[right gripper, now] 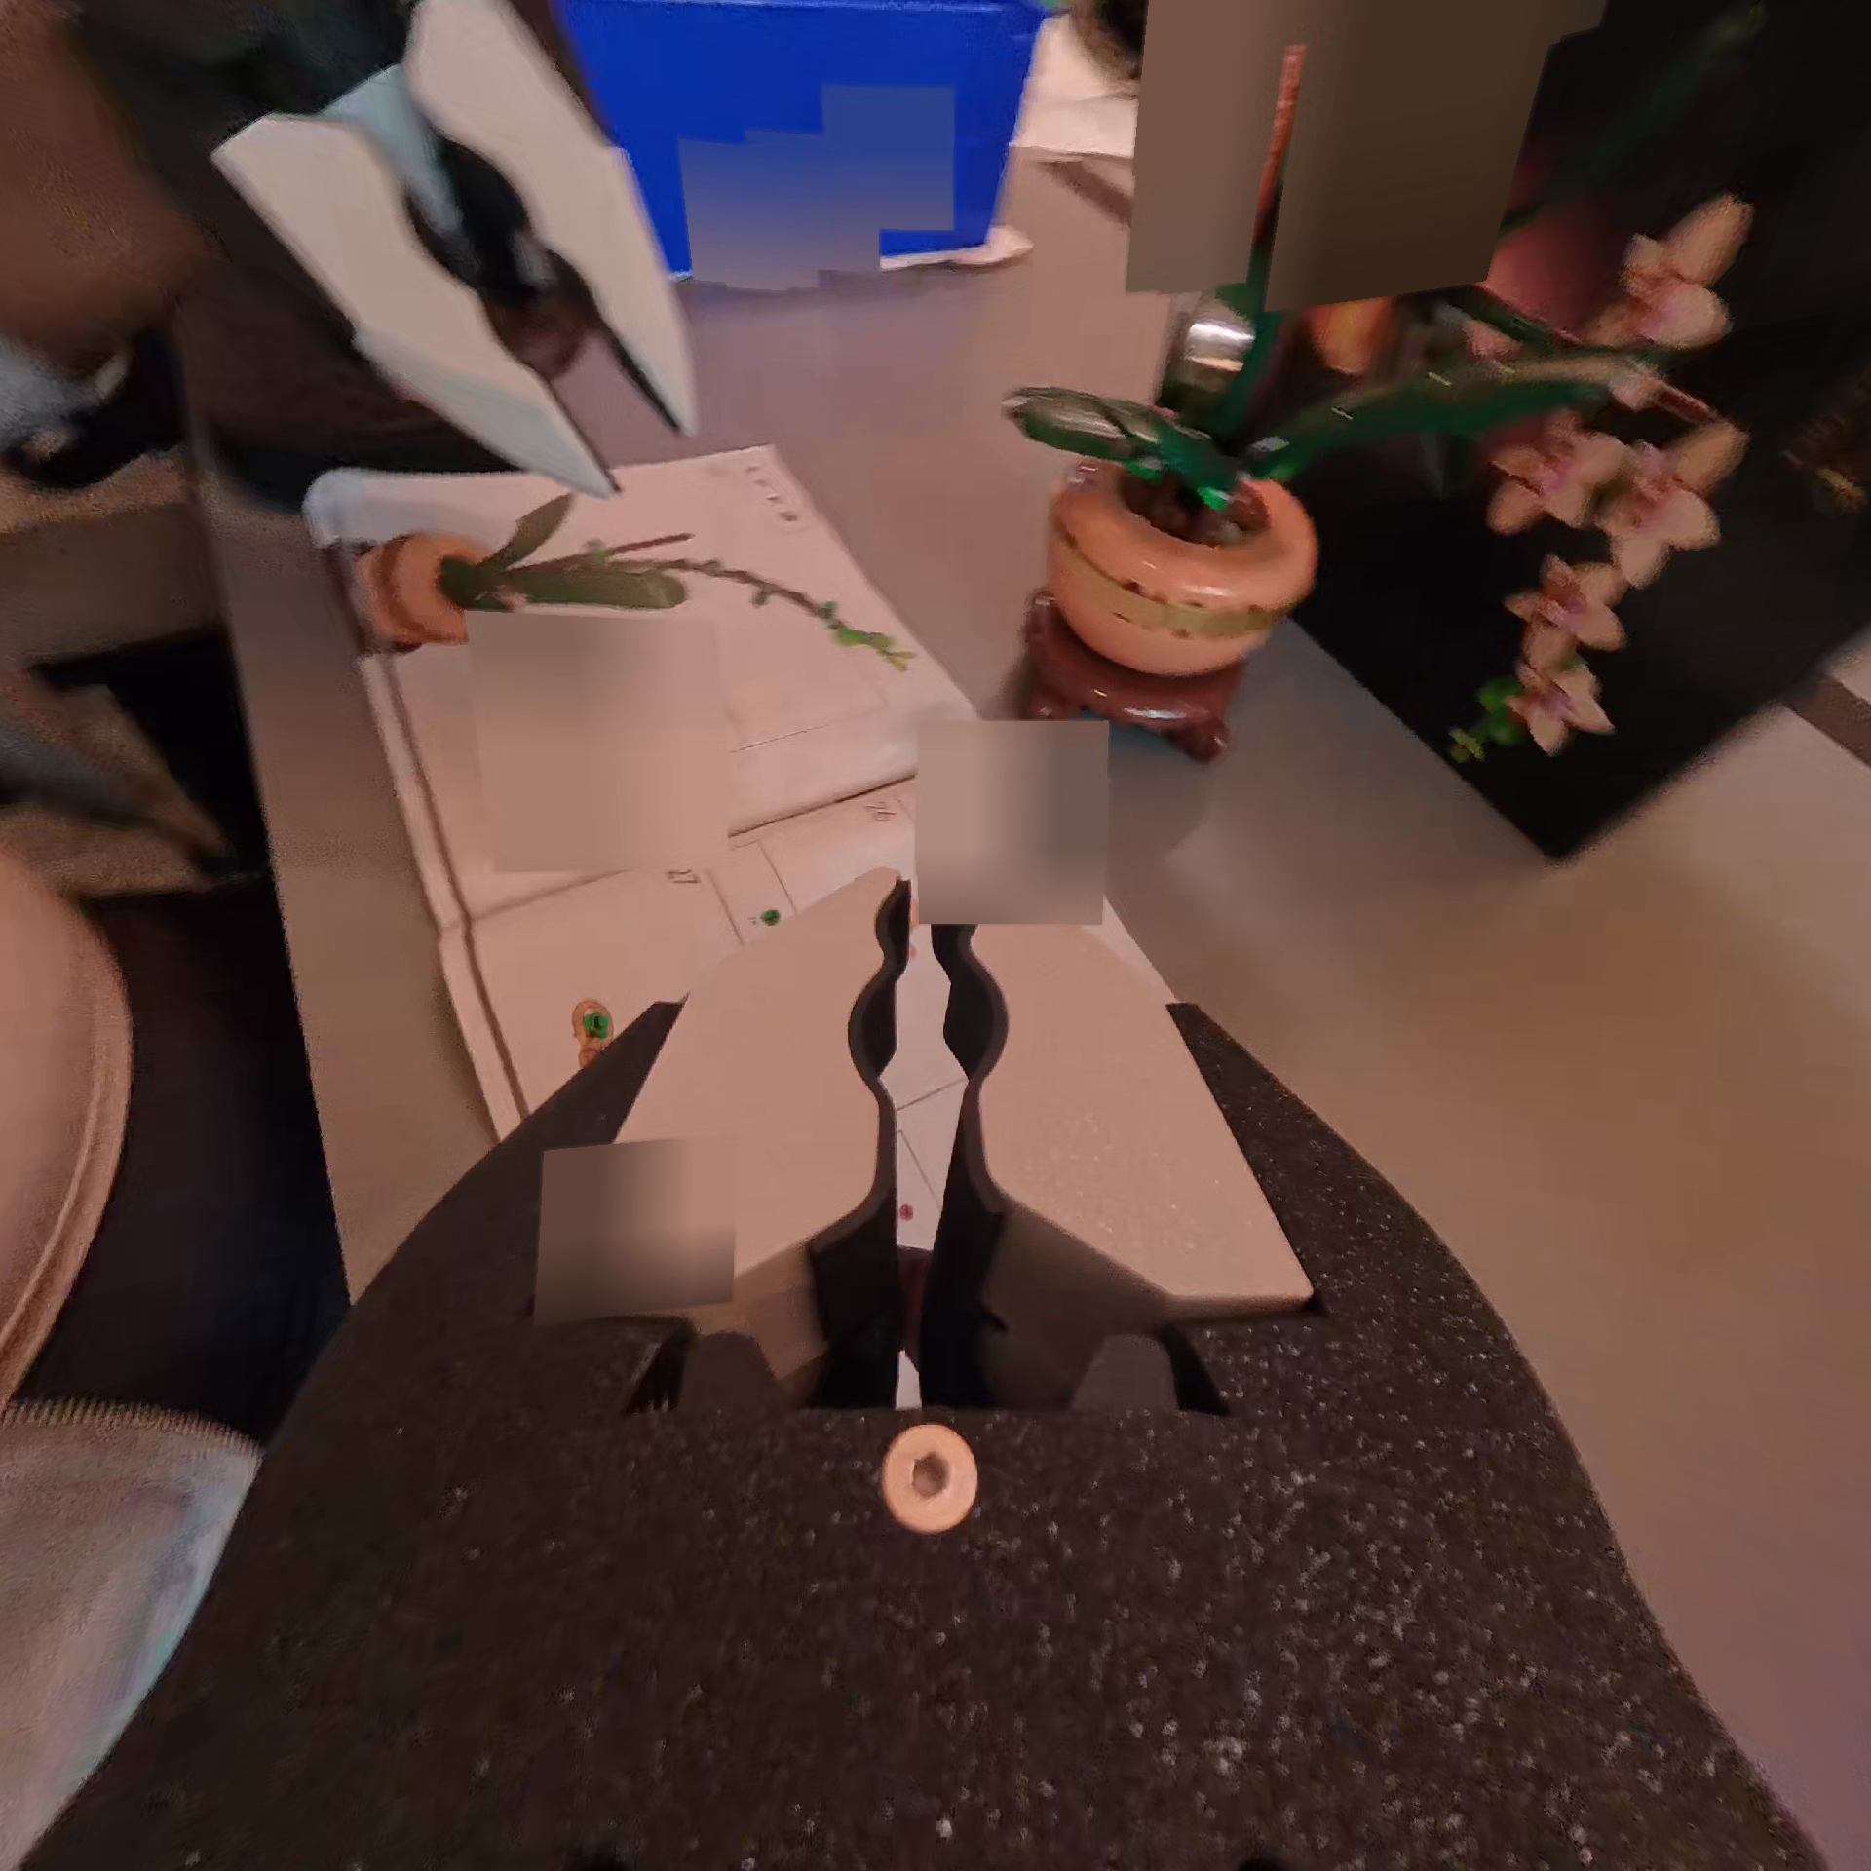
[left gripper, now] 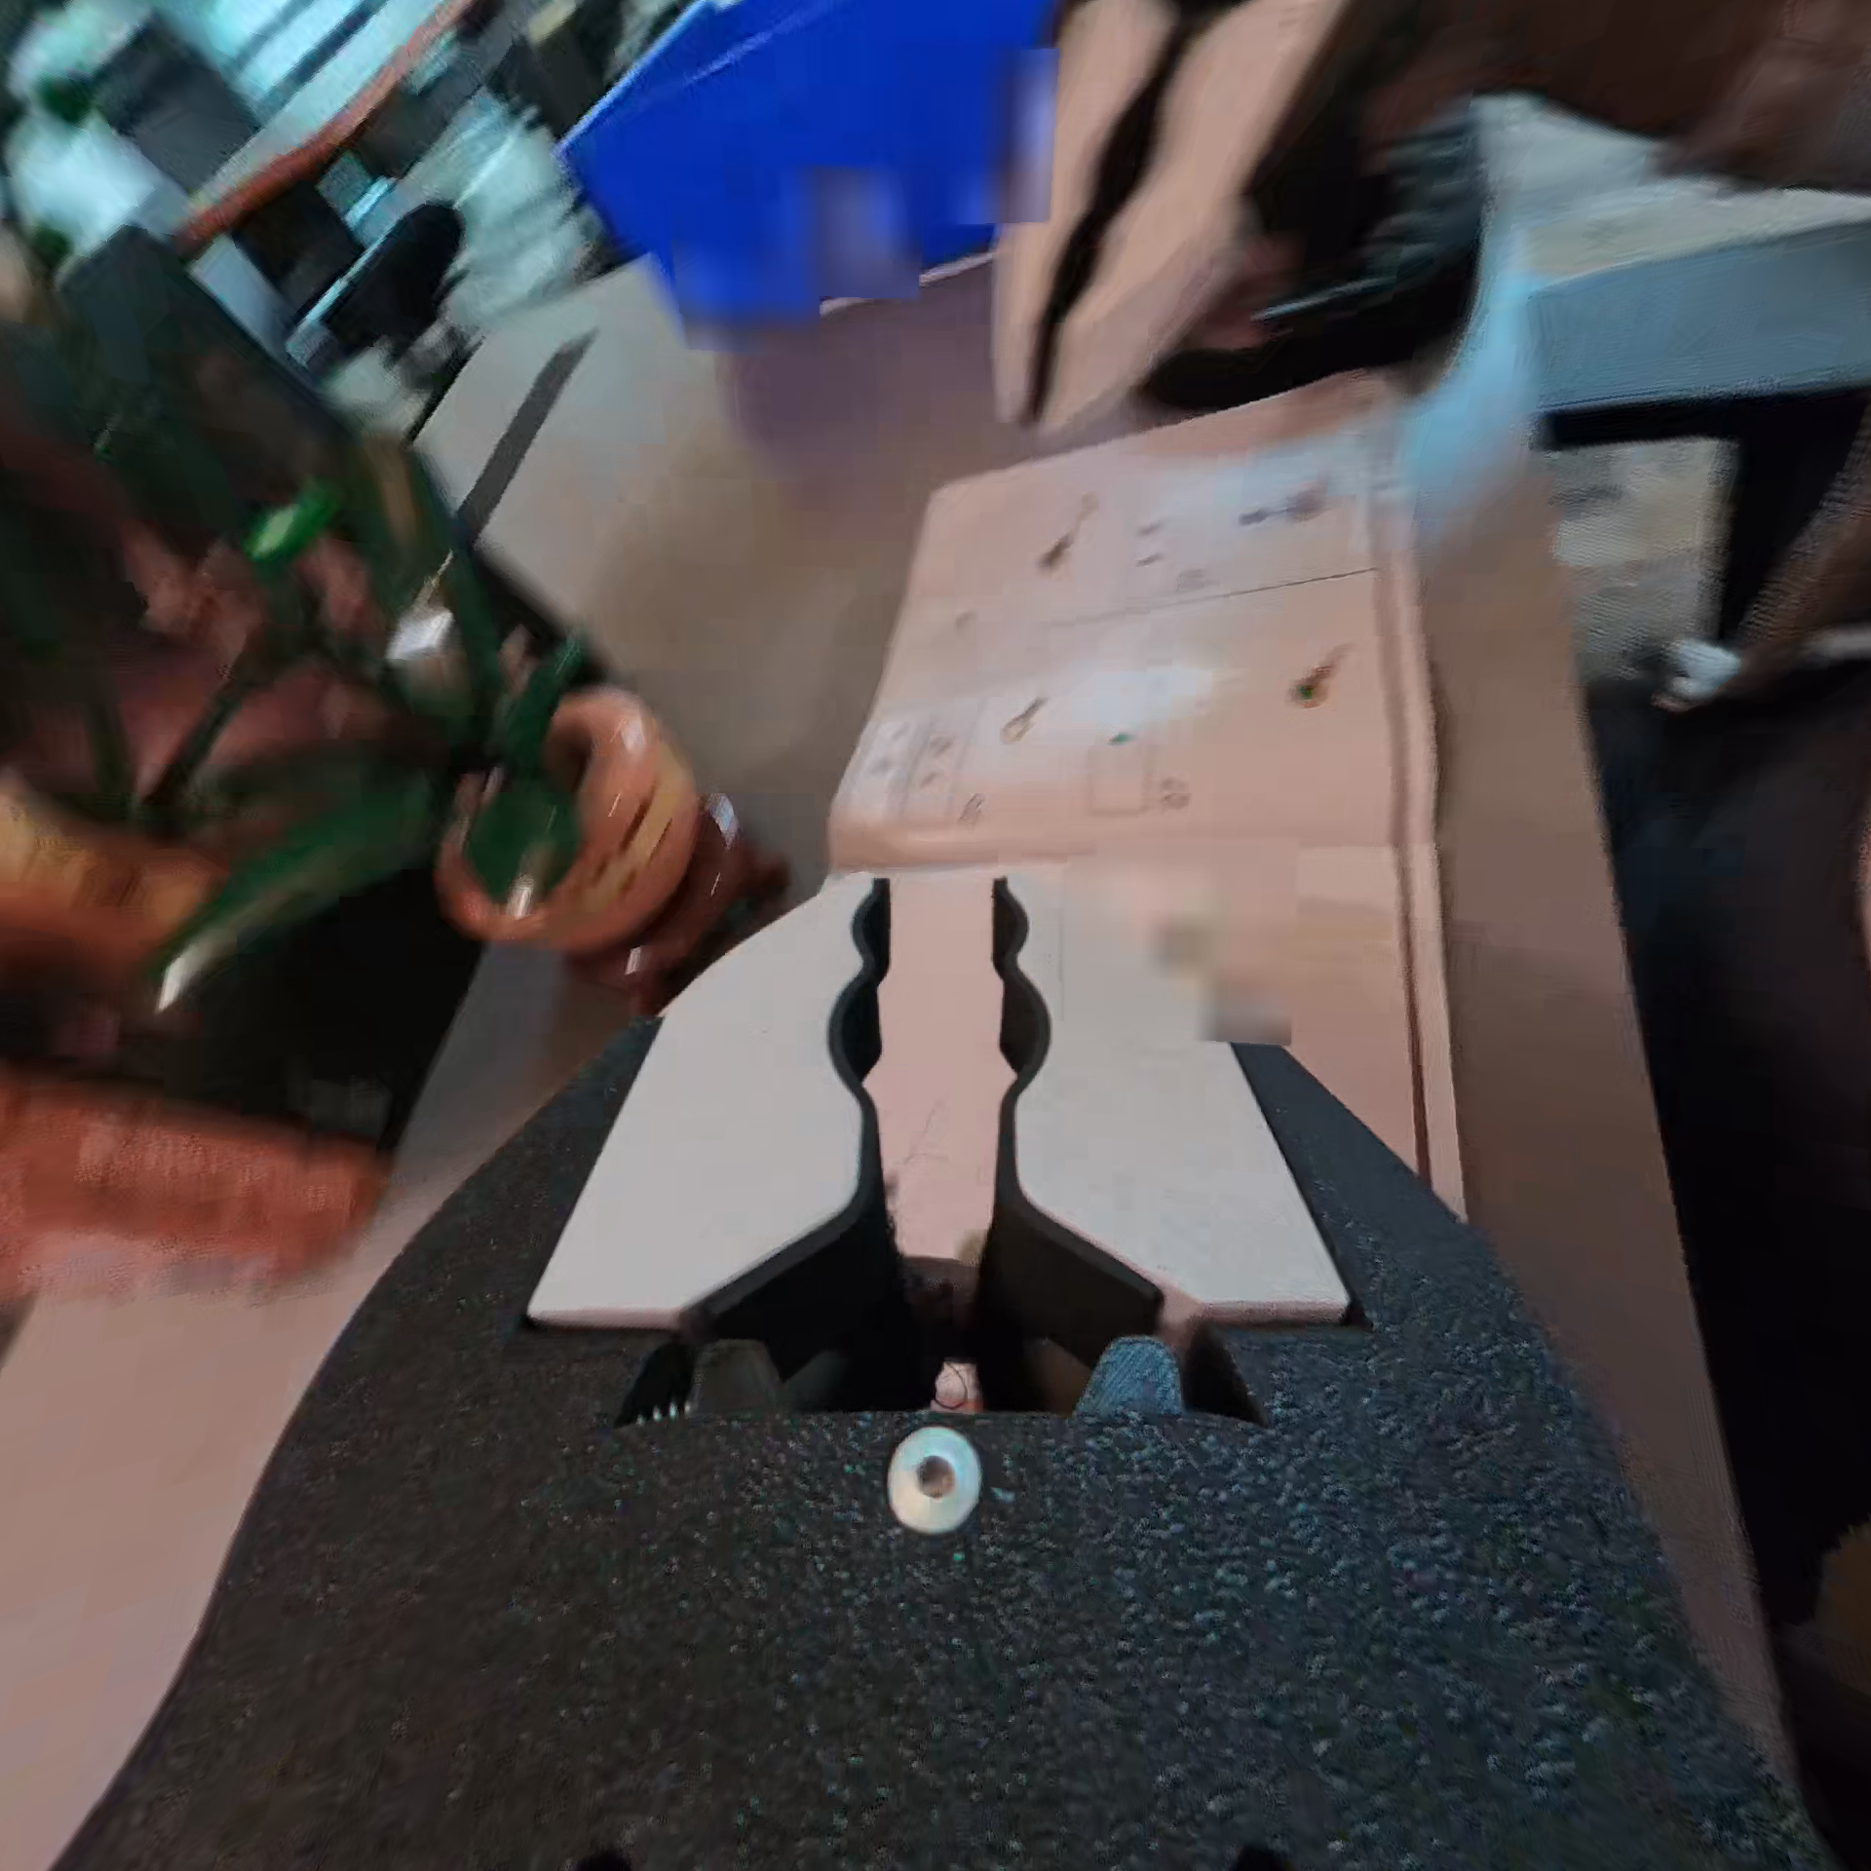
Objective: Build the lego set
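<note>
The lego plant (right gripper: 1174, 577) is a tan pot on a brown stand with green leaves and a stem; it stands on the table beside the open instruction booklet (right gripper: 567, 952). My right gripper (right gripper: 923, 901) hovers over the booklet's near page, its jaws almost together with nothing between them. My left gripper (right gripper: 643, 451) shows at the upper left above the booklet's far end. In the left wrist view, my left gripper (left gripper: 942, 891) is slightly open and empty over the booklet (left gripper: 1164, 658). The pot (left gripper: 607, 810) is blurred at left and the right gripper (left gripper: 1053, 395) is blurred above.
A black set box (right gripper: 1417, 658) printed with pink flowers stands right of the pot. A blue bin (right gripper: 790, 61) sits at the back of the table and also shows in the left wrist view (left gripper: 810, 152). The table edge (right gripper: 304, 911) runs along the booklet's left side.
</note>
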Action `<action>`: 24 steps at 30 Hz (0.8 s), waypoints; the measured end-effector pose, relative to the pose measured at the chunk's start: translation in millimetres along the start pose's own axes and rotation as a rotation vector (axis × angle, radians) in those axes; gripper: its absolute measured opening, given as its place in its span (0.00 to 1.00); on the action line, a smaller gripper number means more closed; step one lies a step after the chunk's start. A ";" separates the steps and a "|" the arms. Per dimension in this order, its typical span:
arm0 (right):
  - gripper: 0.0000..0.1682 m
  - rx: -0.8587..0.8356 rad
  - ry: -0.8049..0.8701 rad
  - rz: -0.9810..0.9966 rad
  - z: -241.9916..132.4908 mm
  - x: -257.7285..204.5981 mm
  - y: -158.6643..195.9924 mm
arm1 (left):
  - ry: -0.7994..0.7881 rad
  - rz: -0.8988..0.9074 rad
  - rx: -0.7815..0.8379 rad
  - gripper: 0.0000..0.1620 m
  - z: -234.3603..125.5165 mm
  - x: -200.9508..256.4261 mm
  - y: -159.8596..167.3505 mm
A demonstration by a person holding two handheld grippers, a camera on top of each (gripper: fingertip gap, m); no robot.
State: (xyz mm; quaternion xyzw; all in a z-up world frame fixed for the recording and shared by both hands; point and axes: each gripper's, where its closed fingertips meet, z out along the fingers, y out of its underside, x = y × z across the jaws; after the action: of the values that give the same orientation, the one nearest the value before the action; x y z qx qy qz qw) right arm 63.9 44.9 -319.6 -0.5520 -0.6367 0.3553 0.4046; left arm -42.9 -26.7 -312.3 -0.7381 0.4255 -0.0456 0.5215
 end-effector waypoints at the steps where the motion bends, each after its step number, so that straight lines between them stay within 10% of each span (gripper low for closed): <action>1: 0.02 -0.038 -0.082 -0.060 2.8 -5.1 -0.8 | 0.083 0.082 0.024 0.12 5.7 4.7 -7.4; 9: 0.02 -0.312 -0.301 -0.146 52.7 -10.2 54.8 | 0.316 0.137 -0.178 0.03 91.2 13.0 26.9; 24: 0.02 -0.150 -0.288 -0.189 55.1 -14.1 39.3 | 0.405 0.005 -0.155 0.00 87.6 24.9 40.6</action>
State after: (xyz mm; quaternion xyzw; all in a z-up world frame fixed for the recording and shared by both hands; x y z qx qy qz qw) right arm 31.1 36.0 -379.8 -0.4616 -0.7618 0.3427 0.2986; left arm -5.9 16.7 -394.0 -0.7508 0.5256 -0.1587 0.3673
